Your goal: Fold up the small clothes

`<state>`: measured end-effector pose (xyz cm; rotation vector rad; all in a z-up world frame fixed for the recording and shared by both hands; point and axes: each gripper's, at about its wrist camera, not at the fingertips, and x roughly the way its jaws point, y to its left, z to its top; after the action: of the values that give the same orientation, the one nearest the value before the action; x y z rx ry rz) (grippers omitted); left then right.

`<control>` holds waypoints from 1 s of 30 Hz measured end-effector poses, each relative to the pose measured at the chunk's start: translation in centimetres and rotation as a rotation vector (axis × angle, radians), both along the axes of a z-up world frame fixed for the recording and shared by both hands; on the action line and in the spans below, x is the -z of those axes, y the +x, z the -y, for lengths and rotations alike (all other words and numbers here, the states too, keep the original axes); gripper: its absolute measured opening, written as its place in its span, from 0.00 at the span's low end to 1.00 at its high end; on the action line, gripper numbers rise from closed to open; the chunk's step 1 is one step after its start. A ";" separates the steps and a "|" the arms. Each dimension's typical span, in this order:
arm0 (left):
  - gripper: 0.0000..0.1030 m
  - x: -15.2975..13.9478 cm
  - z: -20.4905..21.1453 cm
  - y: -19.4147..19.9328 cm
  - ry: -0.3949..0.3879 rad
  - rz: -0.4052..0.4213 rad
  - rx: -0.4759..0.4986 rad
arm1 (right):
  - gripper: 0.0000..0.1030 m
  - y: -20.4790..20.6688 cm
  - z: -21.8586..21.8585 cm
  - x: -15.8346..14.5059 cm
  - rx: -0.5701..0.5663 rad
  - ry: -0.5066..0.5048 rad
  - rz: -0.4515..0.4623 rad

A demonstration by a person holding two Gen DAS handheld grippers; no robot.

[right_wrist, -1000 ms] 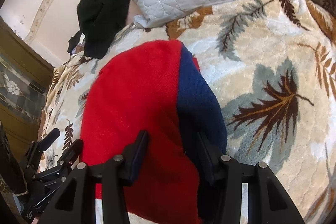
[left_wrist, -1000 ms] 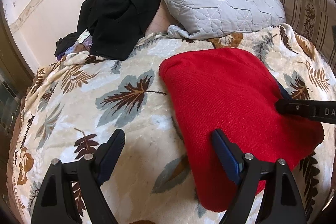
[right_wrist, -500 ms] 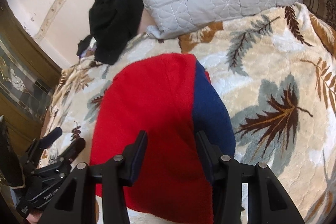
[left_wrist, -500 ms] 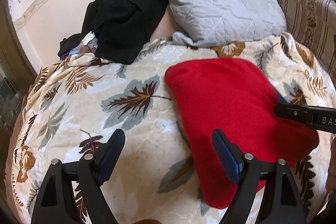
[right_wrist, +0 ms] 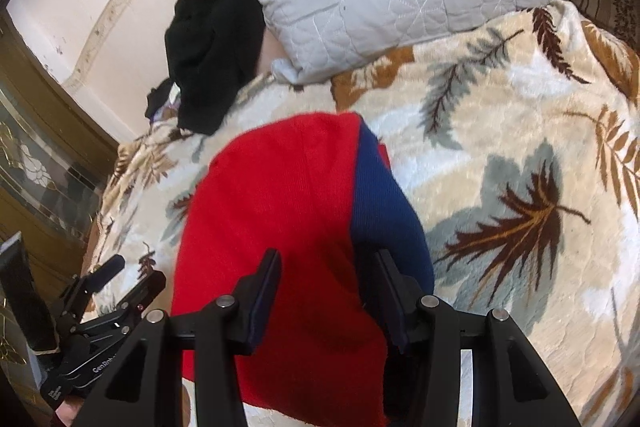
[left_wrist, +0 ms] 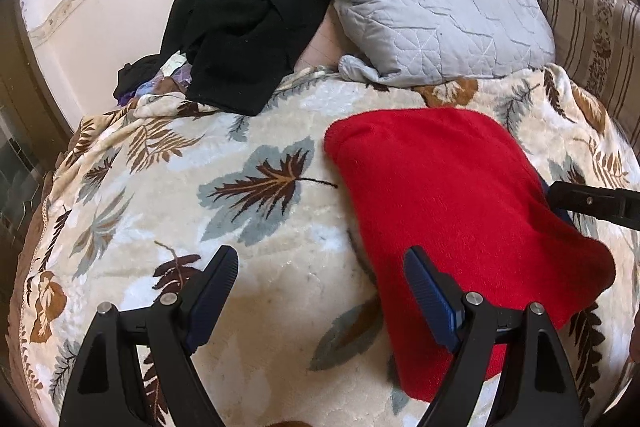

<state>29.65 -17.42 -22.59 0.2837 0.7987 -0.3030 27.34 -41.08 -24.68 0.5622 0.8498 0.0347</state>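
Red and blue knit garment [left_wrist: 452,195] lies flat on the leaf-print blanket [left_wrist: 256,183], in front of the grey quilted pillow [left_wrist: 432,11]; black clothes [left_wrist: 244,23] piled left of the pillow. Left gripper [left_wrist: 320,291] jaws spread wide, nothing between them; right-hand pad over the garment's left edge. Right gripper [right_wrist: 328,291] jaws part-open above the red/blue seam; cannot tell if pads pinch the fabric.
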 end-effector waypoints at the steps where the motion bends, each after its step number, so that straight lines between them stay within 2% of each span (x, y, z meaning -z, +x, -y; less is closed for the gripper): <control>1: 0.83 -0.2 -0.1 0.0 -0.008 0.006 -0.001 | 0.49 0.0 0.0 -0.2 0.000 0.003 0.008; 5: 0.83 -1.1 -0.6 -0.3 -0.033 0.039 -0.001 | 0.49 0.0 -0.4 -0.8 -0.013 -0.005 0.032; 16: 0.83 -2.0 -1.7 -0.4 -0.044 0.084 -0.019 | 0.49 0.6 -2.0 -0.4 -0.063 -0.017 0.020; 30: 0.83 -2.3 -2.4 -0.4 -0.052 0.094 -0.032 | 0.49 1.1 -3.2 0.4 -0.100 -0.051 -0.012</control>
<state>29.28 -14.98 -20.26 0.2346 0.7015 -0.2779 28.40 -37.84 -25.11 0.4723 0.8877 0.1007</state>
